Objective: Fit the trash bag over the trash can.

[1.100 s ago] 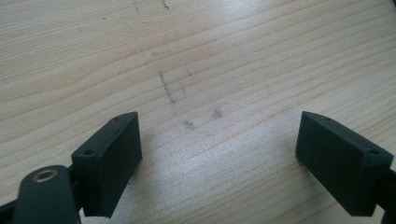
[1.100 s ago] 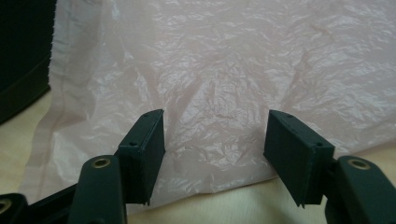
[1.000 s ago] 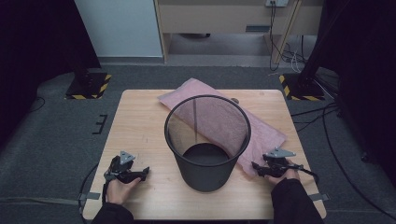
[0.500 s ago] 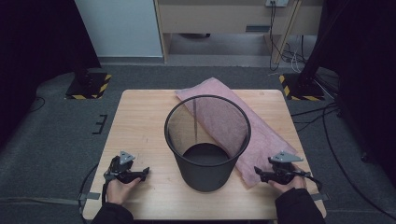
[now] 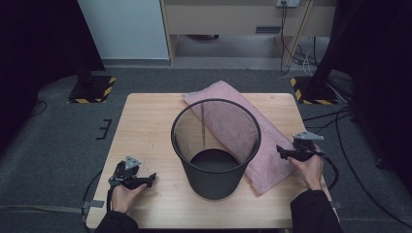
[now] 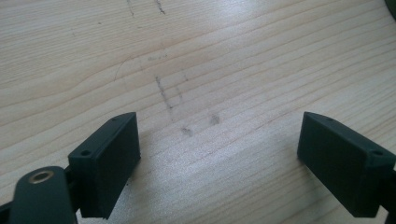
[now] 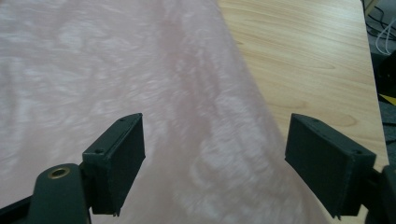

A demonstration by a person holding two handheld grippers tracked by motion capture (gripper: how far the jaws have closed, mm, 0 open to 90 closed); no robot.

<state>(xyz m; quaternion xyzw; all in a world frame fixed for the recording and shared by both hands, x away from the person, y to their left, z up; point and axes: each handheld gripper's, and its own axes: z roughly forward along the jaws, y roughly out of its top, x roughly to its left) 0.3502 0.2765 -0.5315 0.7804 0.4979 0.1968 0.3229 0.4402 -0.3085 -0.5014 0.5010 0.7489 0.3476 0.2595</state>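
The right tool [image 5: 284,152] hovers at the edge of the pink towel [image 5: 252,131], its jaws just opened wide with nothing pinched between them (cloth lies loose beneath). The towel stretches diagonally across the desk [image 5: 145,126], running behind and beside the black mesh bin [image 5: 215,145]. The left tool [image 5: 148,178] gapes empty over bare wood, well apart from the bin.

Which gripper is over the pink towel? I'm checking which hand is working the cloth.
The right gripper, jaws open above the pink towel beside the black mesh wastebasket. The left gripper has only bare wooden table beneath it.
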